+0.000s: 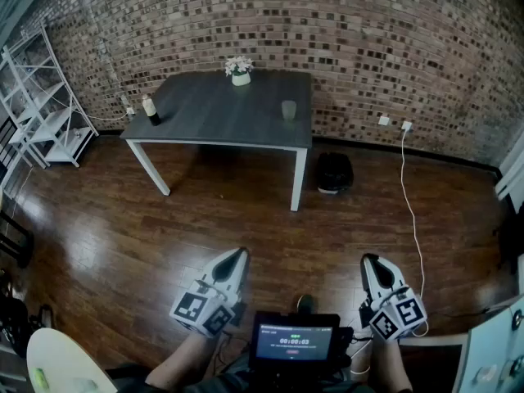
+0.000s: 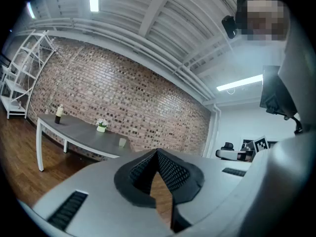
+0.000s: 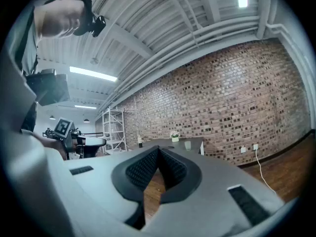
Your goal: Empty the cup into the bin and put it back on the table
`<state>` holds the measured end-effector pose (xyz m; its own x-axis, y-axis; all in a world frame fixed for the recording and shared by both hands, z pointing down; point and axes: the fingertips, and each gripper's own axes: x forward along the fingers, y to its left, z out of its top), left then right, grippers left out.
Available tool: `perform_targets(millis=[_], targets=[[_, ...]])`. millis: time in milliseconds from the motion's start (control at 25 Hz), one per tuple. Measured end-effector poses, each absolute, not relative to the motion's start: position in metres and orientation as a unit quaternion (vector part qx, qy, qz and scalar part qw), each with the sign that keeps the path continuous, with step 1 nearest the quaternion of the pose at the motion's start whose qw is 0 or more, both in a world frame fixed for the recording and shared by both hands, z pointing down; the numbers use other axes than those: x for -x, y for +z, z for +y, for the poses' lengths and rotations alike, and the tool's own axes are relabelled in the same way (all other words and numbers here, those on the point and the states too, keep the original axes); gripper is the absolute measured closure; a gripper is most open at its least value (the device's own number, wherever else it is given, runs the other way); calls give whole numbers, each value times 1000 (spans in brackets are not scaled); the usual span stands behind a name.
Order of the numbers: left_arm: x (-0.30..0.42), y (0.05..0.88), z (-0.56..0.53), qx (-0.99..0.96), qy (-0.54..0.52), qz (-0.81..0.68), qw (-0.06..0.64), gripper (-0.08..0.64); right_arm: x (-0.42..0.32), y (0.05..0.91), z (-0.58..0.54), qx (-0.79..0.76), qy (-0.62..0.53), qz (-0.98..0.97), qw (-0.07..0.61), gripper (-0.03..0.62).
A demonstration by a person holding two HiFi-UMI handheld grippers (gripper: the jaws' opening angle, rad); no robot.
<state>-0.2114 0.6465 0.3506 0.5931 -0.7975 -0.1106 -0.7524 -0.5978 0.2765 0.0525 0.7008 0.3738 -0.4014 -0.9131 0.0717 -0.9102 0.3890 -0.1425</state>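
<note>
A pale green cup stands upright near the right end of a dark grey table, far ahead of me. A black bin sits on the floor just right of the table's front right leg. Both grippers are held low near my body, far from the table. My left gripper is shut and empty. My right gripper is shut too, with nothing in it. The cup looks tiny in the left gripper view, and the cup is just as small in the right gripper view.
On the table are a white pot of flowers at the back and a dark bottle at the left end. A white shelf rack stands at the far left. A white cable trails from a wall socket across the floor. A screen sits at my chest.
</note>
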Motion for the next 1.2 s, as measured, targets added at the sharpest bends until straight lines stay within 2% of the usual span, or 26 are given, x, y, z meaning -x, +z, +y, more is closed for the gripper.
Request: perform_targets(millis=[840,1200], targets=[[120,339,462,-859,-106,-496,78,560,-129,368,495,478,-65,876,-6,591],[126,323,389,-856,-111,-499,75,560,-121,357,423,468,-74,880,1,591]])
